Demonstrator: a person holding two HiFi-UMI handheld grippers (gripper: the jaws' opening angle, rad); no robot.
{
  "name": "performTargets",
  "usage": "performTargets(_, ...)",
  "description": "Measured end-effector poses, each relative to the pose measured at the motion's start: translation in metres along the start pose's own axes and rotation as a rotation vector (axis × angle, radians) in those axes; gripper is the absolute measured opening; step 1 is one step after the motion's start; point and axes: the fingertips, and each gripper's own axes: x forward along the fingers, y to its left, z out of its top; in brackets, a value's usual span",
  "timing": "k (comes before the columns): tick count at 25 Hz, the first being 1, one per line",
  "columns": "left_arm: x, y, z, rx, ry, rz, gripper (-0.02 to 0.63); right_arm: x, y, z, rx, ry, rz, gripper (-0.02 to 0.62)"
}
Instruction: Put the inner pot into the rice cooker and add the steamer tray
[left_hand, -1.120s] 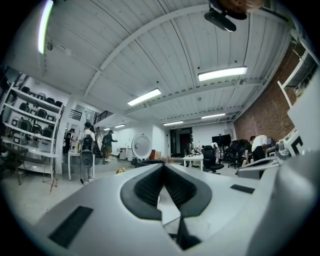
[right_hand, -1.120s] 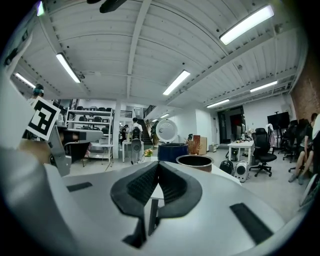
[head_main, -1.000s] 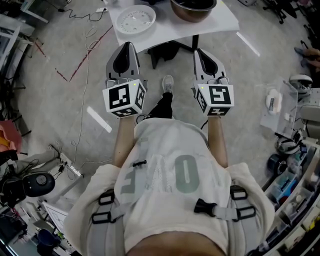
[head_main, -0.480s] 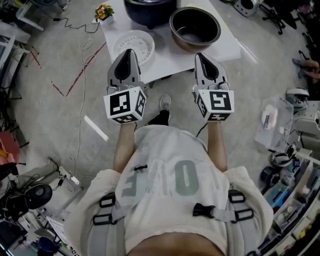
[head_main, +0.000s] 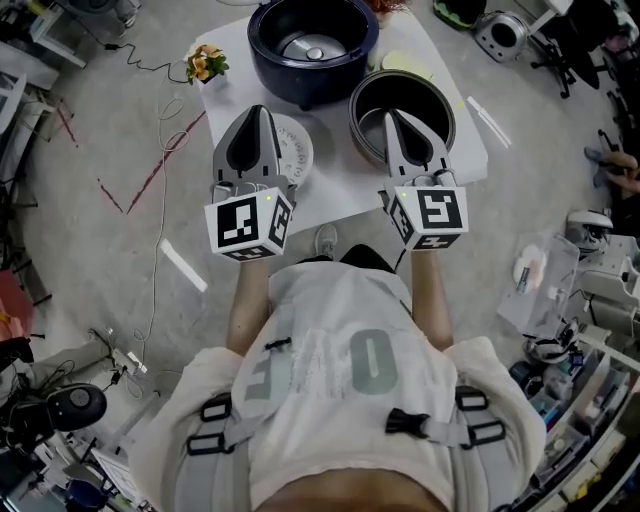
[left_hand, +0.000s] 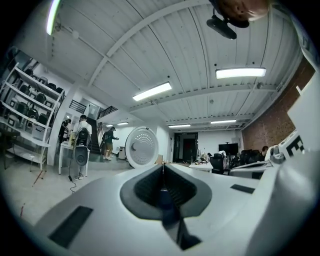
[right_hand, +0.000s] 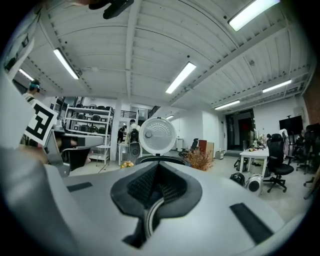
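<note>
A white table (head_main: 345, 185) stands in front of the person, and everything for the task is on it. The open rice cooker (head_main: 312, 45) sits at the far side with its lid (right_hand: 157, 135) raised upright. The inner pot (head_main: 425, 100) stands empty just to the right of the cooker and nearer the person. The white perforated steamer tray (head_main: 300, 155) lies flat in front of the cooker, left of the pot. A small bunch of flowers (head_main: 205, 63) occupies the table's far left corner. Nothing stands between the grippers and the pot or tray. A cable (head_main: 165, 200) trails over the floor on the left, and cluttered shelving (head_main: 590, 330) crowds the right side. The person's shoe (head_main: 325, 240) shows just short of the table's near edge. The floor on either side of the table is mostly bare. Both grippers are held level and side by side, well apart from each other. In the head view the nose of the left gripper (head_main: 258, 108) overlaps the tray's left part. The nose of the right gripper (head_main: 390, 113) overlaps the pot's near rim. Each gripper's view shows its jaws pressed together with nothing between them and touching nothing.
</note>
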Motion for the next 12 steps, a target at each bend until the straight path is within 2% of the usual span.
performTargets(7,0.031,-0.013,-0.002,0.008,0.002,0.037,0.021,0.03,-0.028,0.011,0.006,-0.028,0.057,0.008)
performTargets(12,0.04,-0.014,0.0,0.038,-0.016,0.121,0.021,0.05,-0.039,0.019,0.014,-0.061,0.137,0.008)
